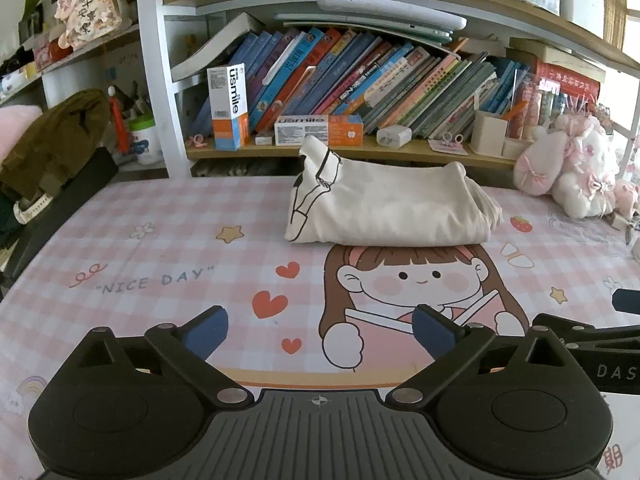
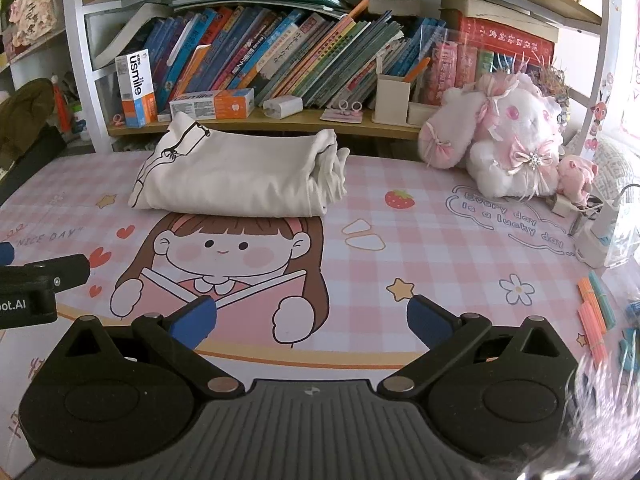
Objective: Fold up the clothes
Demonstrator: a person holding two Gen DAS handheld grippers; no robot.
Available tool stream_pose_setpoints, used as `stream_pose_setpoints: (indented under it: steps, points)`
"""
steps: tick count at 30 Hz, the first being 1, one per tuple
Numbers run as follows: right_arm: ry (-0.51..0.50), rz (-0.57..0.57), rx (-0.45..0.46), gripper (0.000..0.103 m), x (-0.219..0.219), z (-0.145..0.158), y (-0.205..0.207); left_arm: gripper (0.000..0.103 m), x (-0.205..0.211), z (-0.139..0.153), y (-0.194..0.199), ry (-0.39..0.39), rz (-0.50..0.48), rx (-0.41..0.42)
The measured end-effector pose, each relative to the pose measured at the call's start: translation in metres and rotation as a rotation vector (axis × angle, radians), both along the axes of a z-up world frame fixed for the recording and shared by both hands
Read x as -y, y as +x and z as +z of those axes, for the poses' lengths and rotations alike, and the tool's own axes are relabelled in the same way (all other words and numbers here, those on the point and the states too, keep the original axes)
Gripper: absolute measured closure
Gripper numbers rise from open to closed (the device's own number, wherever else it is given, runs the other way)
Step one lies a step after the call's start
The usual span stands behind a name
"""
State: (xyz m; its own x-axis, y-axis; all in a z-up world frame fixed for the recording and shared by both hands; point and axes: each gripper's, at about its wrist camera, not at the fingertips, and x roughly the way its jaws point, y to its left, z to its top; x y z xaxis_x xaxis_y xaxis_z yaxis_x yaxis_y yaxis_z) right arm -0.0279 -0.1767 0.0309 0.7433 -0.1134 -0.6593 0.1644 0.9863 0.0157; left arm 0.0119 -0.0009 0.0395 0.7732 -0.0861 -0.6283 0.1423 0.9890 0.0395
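At the back of the desk (image 1: 168, 240), your folded cloth (image 1: 384, 208) rests loosely.
Left tongs (image 1: 320, 330) and right tongs (image 2: 312, 320) both gape empty, well short of it; nudging the bunched right edge could spill the layers toward the plush rabbit (image 2: 504, 148).

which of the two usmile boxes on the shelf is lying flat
The white and orange usmile box directly behind the folded white garment lies flat on its long side. The other usmile box, to its left, stands upright.
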Motion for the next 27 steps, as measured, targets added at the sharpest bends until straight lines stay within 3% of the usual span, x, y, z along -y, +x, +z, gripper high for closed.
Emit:
stream_pose_setpoints:
  steps: [27]
  points:
    - [-0.007,0.003,-0.021,0.000,-0.0040,-0.0061,0.0016,0.003,-0.0049,-0.0010,0.0064,-0.021,-0.001,-0.033]
